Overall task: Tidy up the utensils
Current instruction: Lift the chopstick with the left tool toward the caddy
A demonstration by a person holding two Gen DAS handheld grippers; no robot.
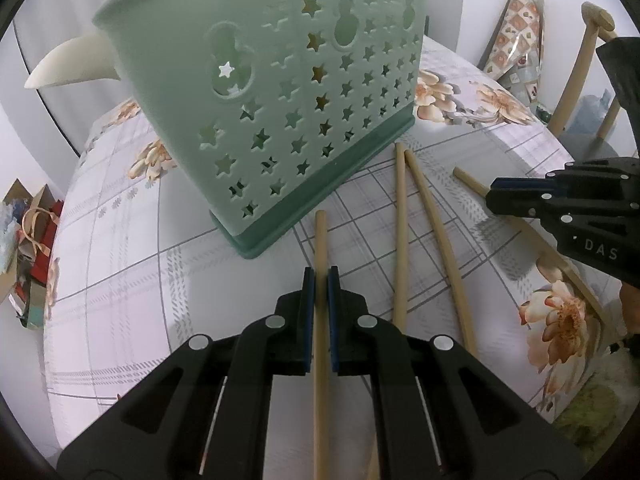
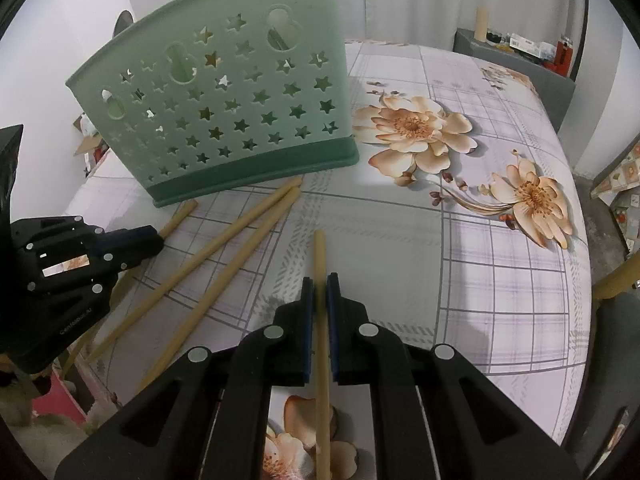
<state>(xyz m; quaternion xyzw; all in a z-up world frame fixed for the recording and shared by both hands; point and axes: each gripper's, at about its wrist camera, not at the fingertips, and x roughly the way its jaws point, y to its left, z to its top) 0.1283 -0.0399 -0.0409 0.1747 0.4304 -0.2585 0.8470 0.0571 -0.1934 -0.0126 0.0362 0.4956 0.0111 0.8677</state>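
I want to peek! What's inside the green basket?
Through the basket's star holes only dim tan and pale bits show. A white handle-like thing sticks out beside it. The wall hides the rest.

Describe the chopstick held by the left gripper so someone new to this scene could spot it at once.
Start at the green star-punched utensil holder on the floral tablecloth. Just in front of its dark base lie wooden chopsticks. The one meant is the leftmost, pinched in the left gripper; the loose pair beside it lies free, and another sits in the right gripper.
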